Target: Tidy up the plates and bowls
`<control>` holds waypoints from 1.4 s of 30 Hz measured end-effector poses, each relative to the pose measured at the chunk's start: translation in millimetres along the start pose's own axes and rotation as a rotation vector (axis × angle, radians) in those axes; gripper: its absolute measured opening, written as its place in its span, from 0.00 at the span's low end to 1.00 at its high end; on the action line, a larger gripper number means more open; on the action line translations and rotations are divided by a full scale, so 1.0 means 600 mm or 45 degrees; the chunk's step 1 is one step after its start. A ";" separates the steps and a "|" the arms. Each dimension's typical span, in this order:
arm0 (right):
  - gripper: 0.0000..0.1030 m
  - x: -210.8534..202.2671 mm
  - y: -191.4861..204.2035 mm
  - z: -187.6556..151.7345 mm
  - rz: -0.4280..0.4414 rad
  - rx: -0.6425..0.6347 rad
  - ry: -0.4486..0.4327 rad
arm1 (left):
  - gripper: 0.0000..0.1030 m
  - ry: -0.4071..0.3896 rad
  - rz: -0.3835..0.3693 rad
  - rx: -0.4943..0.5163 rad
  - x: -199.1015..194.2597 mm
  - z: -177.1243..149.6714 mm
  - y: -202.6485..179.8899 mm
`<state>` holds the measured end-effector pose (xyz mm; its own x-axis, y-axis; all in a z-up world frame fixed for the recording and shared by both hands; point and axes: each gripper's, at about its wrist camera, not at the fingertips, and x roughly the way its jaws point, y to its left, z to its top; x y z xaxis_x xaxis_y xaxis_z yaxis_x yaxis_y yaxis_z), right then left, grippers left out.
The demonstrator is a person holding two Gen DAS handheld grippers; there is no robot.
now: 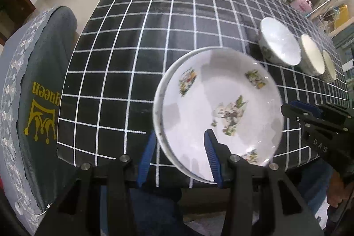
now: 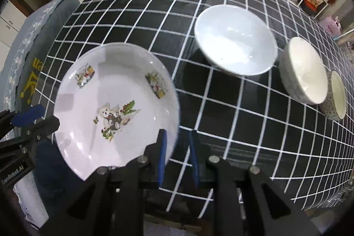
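Plates [image 1: 219, 103] sit stacked between the parted left tongs [image 1: 180, 153] and beside the parted, empty right tongs [image 2: 177, 154], so both should lift clear straight upward without nudging the rim.

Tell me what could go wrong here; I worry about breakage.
The plate stack sits near the table edge; a nudge might tip it off. Left gripper and right gripper have open jaws straddling the rim, so lifting away could catch it. The big bowl stands close by.
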<state>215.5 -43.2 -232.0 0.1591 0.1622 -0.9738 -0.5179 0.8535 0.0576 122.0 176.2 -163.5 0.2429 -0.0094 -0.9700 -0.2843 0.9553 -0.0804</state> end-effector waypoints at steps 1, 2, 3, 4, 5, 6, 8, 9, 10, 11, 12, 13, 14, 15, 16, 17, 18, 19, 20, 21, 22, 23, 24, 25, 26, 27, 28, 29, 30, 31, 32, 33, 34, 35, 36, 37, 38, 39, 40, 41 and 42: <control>0.37 -0.007 -0.006 0.002 0.006 0.009 -0.003 | 0.42 -0.006 -0.010 0.008 -0.007 0.003 -0.006; 0.46 -0.019 -0.017 0.001 0.026 0.020 -0.003 | 0.42 -0.011 -0.018 0.012 -0.011 0.005 -0.012; 0.50 -0.029 -0.025 0.001 0.038 0.026 -0.005 | 0.42 -0.016 -0.025 0.016 -0.016 0.006 -0.018; 0.52 -0.036 -0.030 0.001 0.041 0.032 -0.013 | 0.42 -0.022 -0.034 0.027 -0.024 0.010 -0.029; 0.52 -0.052 -0.044 0.001 0.031 0.053 -0.036 | 0.42 -0.026 -0.039 0.033 -0.028 0.013 -0.034; 0.52 -0.061 -0.051 0.000 0.025 0.067 -0.047 | 0.42 -0.033 -0.044 0.042 -0.036 0.017 -0.044; 0.53 -0.082 -0.074 0.004 0.033 0.117 -0.062 | 0.42 -0.040 -0.055 0.057 -0.047 0.024 -0.062; 0.53 -0.090 -0.084 0.003 0.037 0.141 -0.064 | 0.42 -0.045 -0.066 0.062 -0.053 0.027 -0.070; 0.54 -0.093 -0.090 0.008 0.035 0.153 -0.062 | 0.42 -0.053 -0.085 0.063 -0.060 0.033 -0.080; 0.54 -0.099 -0.102 0.011 0.042 0.168 -0.056 | 0.42 -0.057 -0.093 0.064 -0.064 0.039 -0.086; 0.54 -0.102 -0.111 0.014 0.052 0.180 -0.050 | 0.42 -0.061 -0.099 0.070 -0.068 0.043 -0.094; 0.54 -0.101 -0.113 0.015 0.055 0.188 -0.048 | 0.42 -0.069 -0.102 0.082 -0.074 0.050 -0.105; 0.54 -0.106 -0.123 0.018 0.056 0.205 -0.049 | 0.42 -0.076 -0.101 0.089 -0.078 0.057 -0.112; 0.54 -0.111 -0.130 0.021 0.059 0.216 -0.051 | 0.42 -0.085 -0.098 0.099 -0.083 0.064 -0.120; 0.54 -0.115 -0.132 0.025 0.069 0.226 -0.055 | 0.42 -0.093 -0.097 0.110 -0.088 0.070 -0.129; 0.54 -0.121 -0.139 0.030 0.083 0.234 -0.060 | 0.42 -0.099 -0.095 0.119 -0.093 0.076 -0.136; 0.54 -0.127 -0.144 0.034 0.092 0.236 -0.070 | 0.42 -0.107 -0.094 0.130 -0.097 0.082 -0.143; 0.54 -0.132 -0.144 0.036 0.091 0.238 -0.089 | 0.42 -0.116 -0.093 0.139 -0.104 0.088 -0.151; 0.54 -0.137 -0.146 0.035 0.088 0.241 -0.102 | 0.42 -0.124 -0.095 0.148 -0.109 0.094 -0.160; 0.54 -0.145 -0.152 0.040 0.088 0.247 -0.126 | 0.42 -0.130 -0.101 0.156 -0.113 0.098 -0.165; 0.54 -0.148 -0.153 0.042 0.093 0.248 -0.132 | 0.42 -0.136 -0.107 0.164 -0.116 0.104 -0.172; 0.54 -0.152 -0.157 0.048 0.105 0.250 -0.133 | 0.42 -0.140 -0.111 0.172 -0.118 0.109 -0.178; 0.54 -0.152 -0.161 0.054 0.111 0.252 -0.133 | 0.42 -0.141 -0.114 0.182 -0.118 0.116 -0.185; 0.54 -0.151 -0.164 0.058 0.112 0.252 -0.133 | 0.42 -0.142 -0.116 0.188 -0.116 0.122 -0.190; 0.54 -0.151 -0.166 0.064 0.108 0.247 -0.134 | 0.42 -0.141 -0.118 0.192 -0.113 0.128 -0.192; 0.54 -0.149 -0.167 0.071 0.099 0.243 -0.136 | 0.42 -0.138 -0.119 0.198 -0.109 0.133 -0.195; 0.54 -0.147 -0.169 0.076 0.097 0.245 -0.138 | 0.42 -0.134 -0.118 0.206 -0.103 0.139 -0.198; 0.54 -0.144 -0.170 0.080 0.101 0.247 -0.137 | 0.42 -0.130 -0.118 0.212 -0.095 0.145 -0.200; 0.54 -0.139 -0.172 0.085 0.107 0.248 -0.137 | 0.42 -0.126 -0.120 0.216 -0.088 0.150 -0.200; 0.54 -0.135 -0.174 0.090 0.113 0.249 -0.137 | 0.42 -0.122 -0.128 0.224 -0.077 0.157 -0.202; 0.53 -0.125 -0.175 0.098 0.115 0.244 -0.131 | 0.42 -0.118 -0.132 0.228 -0.070 0.161 -0.203; 0.53 -0.116 -0.176 0.101 0.115 0.242 -0.123 | 0.42 -0.113 -0.132 0.229 -0.063 0.166 -0.204; 0.53 -0.111 -0.178 0.106 0.119 0.243 -0.115 | 0.42 -0.100 -0.132 0.228 -0.050 0.175 -0.205; 0.53 -0.099 -0.181 0.114 0.132 0.250 -0.098 | 0.42 -0.088 -0.135 0.223 -0.040 0.182 -0.205; 0.53 -0.088 -0.184 0.121 0.145 0.261 -0.089 | 0.42 -0.073 -0.140 0.214 -0.028 0.191 -0.204; 0.53 -0.082 -0.186 0.127 0.150 0.265 -0.086 | 0.42 -0.063 -0.144 0.209 -0.018 0.197 -0.205; 0.53 -0.070 -0.190 0.135 0.147 0.272 -0.082 | 0.42 -0.051 -0.146 0.205 -0.006 0.205 -0.203; 0.52 -0.061 -0.193 0.141 0.146 0.278 -0.075 | 0.42 -0.042 -0.146 0.201 0.004 0.211 -0.201; 0.49 -0.055 -0.196 0.146 0.148 0.279 -0.066 | 0.42 -0.028 -0.145 0.191 0.020 0.219 -0.198; 0.46 -0.040 -0.199 0.154 0.144 0.281 -0.046 | 0.41 -0.014 -0.149 0.183 0.031 0.223 -0.195; 0.45 -0.030 -0.202 0.159 0.138 0.285 -0.031 | 0.38 0.000 -0.156 0.177 0.043 0.227 -0.193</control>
<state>355.8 -102.1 -200.6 0.1345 0.2687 -0.9538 -0.3346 0.9183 0.2115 287.4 105.6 -148.1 0.2680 -0.1281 -0.9549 -0.1215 0.9787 -0.1654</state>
